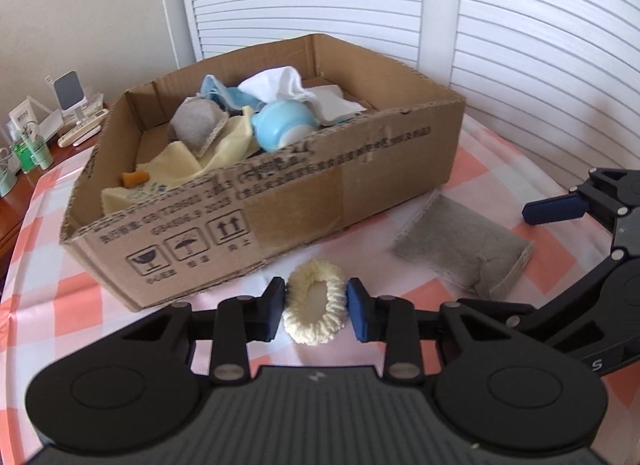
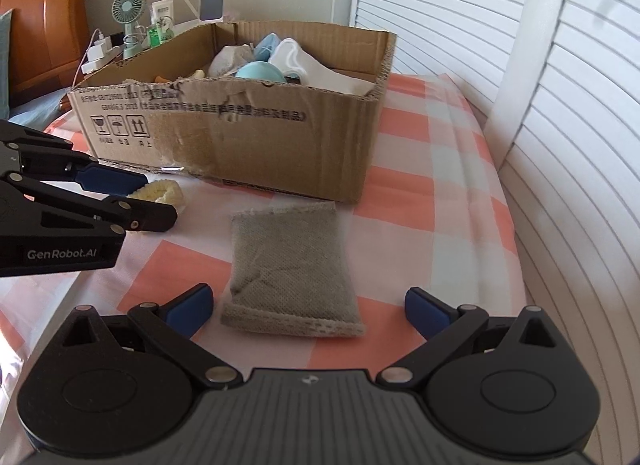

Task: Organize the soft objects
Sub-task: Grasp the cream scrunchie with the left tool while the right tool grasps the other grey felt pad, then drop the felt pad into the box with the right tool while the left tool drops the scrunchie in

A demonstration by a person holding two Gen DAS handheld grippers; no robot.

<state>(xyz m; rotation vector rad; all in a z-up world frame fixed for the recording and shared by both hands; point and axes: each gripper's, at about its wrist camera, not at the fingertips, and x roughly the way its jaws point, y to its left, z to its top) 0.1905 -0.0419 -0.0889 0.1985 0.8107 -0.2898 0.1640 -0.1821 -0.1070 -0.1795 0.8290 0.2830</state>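
Observation:
A cream knitted ring (image 1: pixel 315 302) lies on the checked cloth in front of the cardboard box (image 1: pixel 340 185). My left gripper (image 1: pixel 316 307) has its jaws on either side of the ring, touching it. The ring also shows in the right wrist view (image 2: pixel 162 191), with the left gripper (image 2: pixel 132 193) around it. A grey fabric pouch (image 2: pixel 290 271) lies flat on the cloth; it also shows in the left wrist view (image 1: pixel 460 247). My right gripper (image 2: pixel 308 305) is open wide, its fingers on either side of the pouch's near end, not touching. The box (image 2: pixel 260 133) holds several soft items.
The box holds a blue plush toy (image 1: pixel 284 125), yellow cloth (image 1: pixel 180 161), another grey pouch (image 1: pixel 198 125) and white fabric (image 1: pixel 280 85). A nightstand (image 1: pixel 24 169) at the left carries bottles and a small fan (image 2: pixel 128 9). White louvred doors (image 2: pixel 560 105) stand behind and to the right.

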